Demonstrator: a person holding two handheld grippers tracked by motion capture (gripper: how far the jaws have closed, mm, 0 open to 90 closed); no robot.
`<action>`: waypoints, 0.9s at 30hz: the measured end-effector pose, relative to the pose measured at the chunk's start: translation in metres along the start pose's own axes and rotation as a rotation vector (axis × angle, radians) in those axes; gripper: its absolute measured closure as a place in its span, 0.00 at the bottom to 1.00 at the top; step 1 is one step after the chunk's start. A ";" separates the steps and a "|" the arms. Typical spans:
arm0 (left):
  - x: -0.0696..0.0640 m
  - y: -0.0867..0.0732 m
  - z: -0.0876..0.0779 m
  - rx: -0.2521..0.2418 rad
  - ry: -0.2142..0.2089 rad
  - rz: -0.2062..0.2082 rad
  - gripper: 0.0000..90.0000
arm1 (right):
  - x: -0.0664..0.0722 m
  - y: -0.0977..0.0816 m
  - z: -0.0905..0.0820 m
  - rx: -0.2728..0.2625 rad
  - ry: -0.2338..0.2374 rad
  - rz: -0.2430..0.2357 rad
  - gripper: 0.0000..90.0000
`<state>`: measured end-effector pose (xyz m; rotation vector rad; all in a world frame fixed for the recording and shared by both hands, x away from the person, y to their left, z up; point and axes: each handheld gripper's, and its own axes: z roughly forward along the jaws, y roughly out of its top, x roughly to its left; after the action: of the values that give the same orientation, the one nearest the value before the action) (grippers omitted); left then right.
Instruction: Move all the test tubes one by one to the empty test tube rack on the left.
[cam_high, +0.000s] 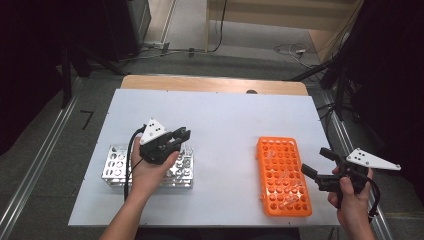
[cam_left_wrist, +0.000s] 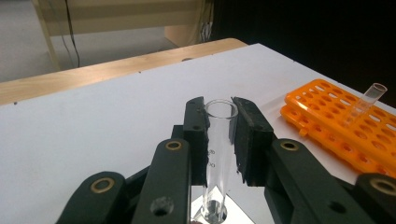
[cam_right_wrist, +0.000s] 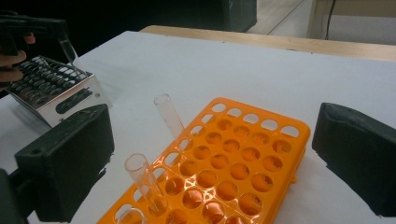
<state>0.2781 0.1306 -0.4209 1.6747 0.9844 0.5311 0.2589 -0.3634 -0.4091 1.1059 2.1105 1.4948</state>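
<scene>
My left gripper (cam_high: 181, 135) is shut on a clear test tube (cam_left_wrist: 218, 154), held upright between its black pads (cam_left_wrist: 248, 140). It hovers over the right part of a shiny metal tube rack (cam_high: 116, 167). In the right gripper view the same gripper (cam_right_wrist: 56, 29) shows far off with the tube (cam_right_wrist: 69, 50) hanging above that metal rack (cam_right_wrist: 56, 88). My right gripper (cam_high: 316, 161) stands open, wide, just right of an orange tube rack (cam_high: 282, 175). Two clear tubes (cam_right_wrist: 170, 116) (cam_right_wrist: 142, 182) lean in the orange rack's holes (cam_right_wrist: 243, 168) between its jaws.
A white board (cam_high: 225, 120) covers the table, with a wooden edge (cam_high: 215, 84) at the far side. The orange rack (cam_left_wrist: 345, 126) with one tube (cam_left_wrist: 369, 100) lies to the right in the left gripper view. Dark stands and cables flank the table.
</scene>
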 end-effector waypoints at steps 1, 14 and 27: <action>0.000 -0.001 0.000 0.005 0.002 0.000 0.84 | 0.000 0.000 0.000 0.002 -0.001 0.003 0.00; 0.001 -0.010 0.005 0.075 0.005 -0.018 0.84 | -0.004 -0.007 0.005 0.026 -0.014 0.010 0.00; -0.006 -0.015 0.011 0.163 0.011 0.014 0.83 | -0.003 -0.009 0.009 0.040 -0.010 0.007 0.00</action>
<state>0.2779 0.1212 -0.4376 1.8266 1.0476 0.4798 0.2625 -0.3612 -0.4210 1.1336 2.1401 1.4532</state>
